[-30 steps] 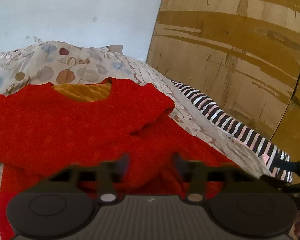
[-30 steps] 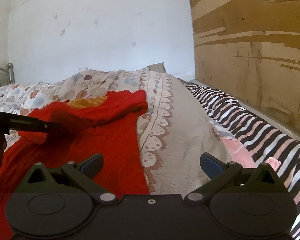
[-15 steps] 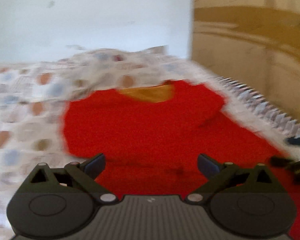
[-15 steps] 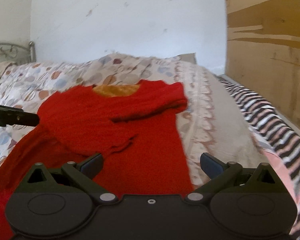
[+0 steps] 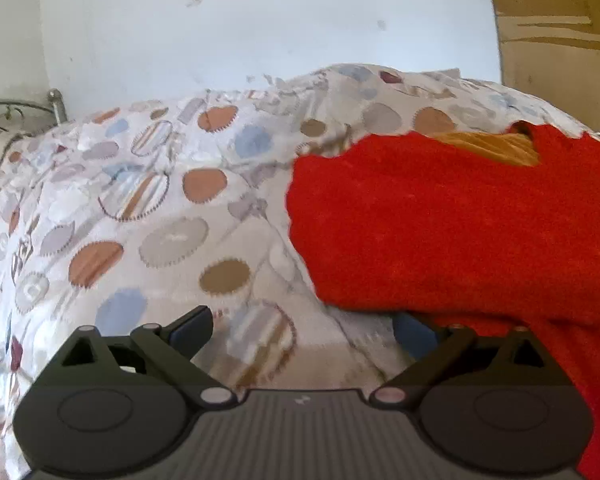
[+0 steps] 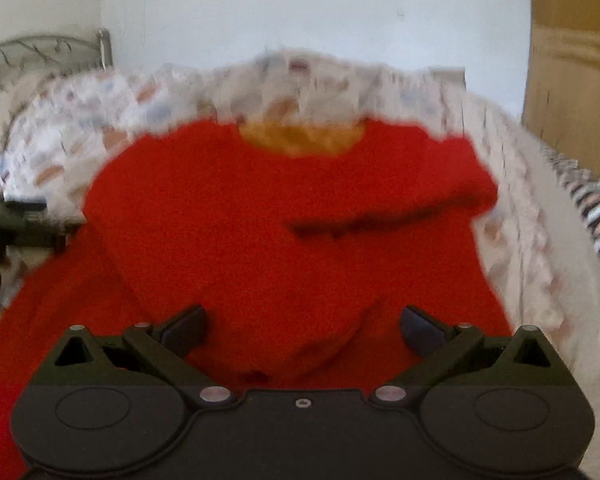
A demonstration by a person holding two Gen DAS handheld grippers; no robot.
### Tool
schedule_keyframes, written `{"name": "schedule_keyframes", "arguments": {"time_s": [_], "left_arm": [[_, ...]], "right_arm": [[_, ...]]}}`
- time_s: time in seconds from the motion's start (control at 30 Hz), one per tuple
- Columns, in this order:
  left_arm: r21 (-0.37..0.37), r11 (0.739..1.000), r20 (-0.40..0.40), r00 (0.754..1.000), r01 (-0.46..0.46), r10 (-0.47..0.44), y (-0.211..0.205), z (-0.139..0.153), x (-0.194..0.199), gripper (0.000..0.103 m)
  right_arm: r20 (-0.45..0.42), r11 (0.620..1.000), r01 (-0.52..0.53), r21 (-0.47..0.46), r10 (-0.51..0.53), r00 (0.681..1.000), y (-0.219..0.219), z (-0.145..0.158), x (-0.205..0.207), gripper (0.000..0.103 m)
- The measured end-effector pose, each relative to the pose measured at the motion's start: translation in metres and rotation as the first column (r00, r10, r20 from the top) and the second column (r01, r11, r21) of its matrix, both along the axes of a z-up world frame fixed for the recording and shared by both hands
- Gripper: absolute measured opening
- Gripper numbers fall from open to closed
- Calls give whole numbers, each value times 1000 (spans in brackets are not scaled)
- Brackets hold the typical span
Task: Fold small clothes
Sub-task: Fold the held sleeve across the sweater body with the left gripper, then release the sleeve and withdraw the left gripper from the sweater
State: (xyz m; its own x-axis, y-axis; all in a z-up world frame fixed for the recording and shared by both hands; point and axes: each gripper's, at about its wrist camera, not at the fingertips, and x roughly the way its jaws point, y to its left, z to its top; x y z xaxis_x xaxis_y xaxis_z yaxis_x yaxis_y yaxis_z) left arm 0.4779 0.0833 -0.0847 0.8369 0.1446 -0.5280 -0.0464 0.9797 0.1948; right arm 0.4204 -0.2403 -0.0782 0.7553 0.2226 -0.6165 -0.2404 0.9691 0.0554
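A red knit sweater [image 6: 292, 224] with an orange inside at the neck lies flat on the patterned bedspread [image 5: 160, 216], both sleeves folded across the chest. In the left wrist view the sweater [image 5: 452, 224] fills the right side. My left gripper [image 5: 304, 330] is open and empty over the bedspread, just left of the sweater's left edge; it also shows at the left edge of the right wrist view [image 6: 16, 216]. My right gripper [image 6: 302, 326] is open and empty, low over the sweater's lower body.
A white wall stands behind the bed. A metal headboard [image 6: 44, 48] is at the back left. A wooden panel [image 6: 572, 64] stands on the right, with a striped blanket [image 6: 596, 216] along the bed's right side.
My left gripper opened, let go of the sweater and swung left off it over the bedspread. My right gripper moved left, from the bedspread to over the sweater's lower body.
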Motion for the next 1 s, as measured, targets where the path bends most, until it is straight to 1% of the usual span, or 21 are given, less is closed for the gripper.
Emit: {"name": "schedule_keyframes", "arguments": {"time_s": [0.1,0.17,0.27,0.37,0.43,0.57,0.67,0.77,0.8,0.93,1.0], "left_arm": [[-18,1000,38,999,-14,15,5,-4,13,98],[-29,999,60,998,-20,22,6,-4,17,97],[2,999,95,994,-48,48,4,-3,20,94],[33,999,127,992,-27,22,-1,-3,13,93],[63,998,130,991,-27,19,-3,-4,10,93],[97,991,133,988,-94,80,-4,-6,19,91],[124,983,186,976,-134,110,-6,-3,20,88],[132,977,274,953,-168,127,-6,5,15,88],[127,975,277,950,-184,143,-4,7,15,88],[124,971,187,966,-203,178,0,3,24,87],[125,968,169,966,-216,194,1,0,24,87]], "right_arm": [[-1,999,1,49,-1,1000,-7,-1,0,103],[-6,998,3,64,-3,1000,-9,-3,1,103],[-4,998,3,55,-3,1000,-7,-5,0,103],[3,998,3,59,-3,1000,-9,-6,-1,103],[17,997,2,81,-3,1000,-12,-6,-3,103],[25,985,3,171,-7,1000,-25,-7,-4,103],[19,975,8,223,-12,1000,-33,-7,-3,103],[18,973,8,233,-13,1000,-34,-8,-2,103],[18,973,9,230,-13,1000,-33,-8,-2,103],[9,978,13,206,-16,1000,-30,-8,-1,103],[5,984,15,177,-17,1000,-25,-8,-1,103]]}}
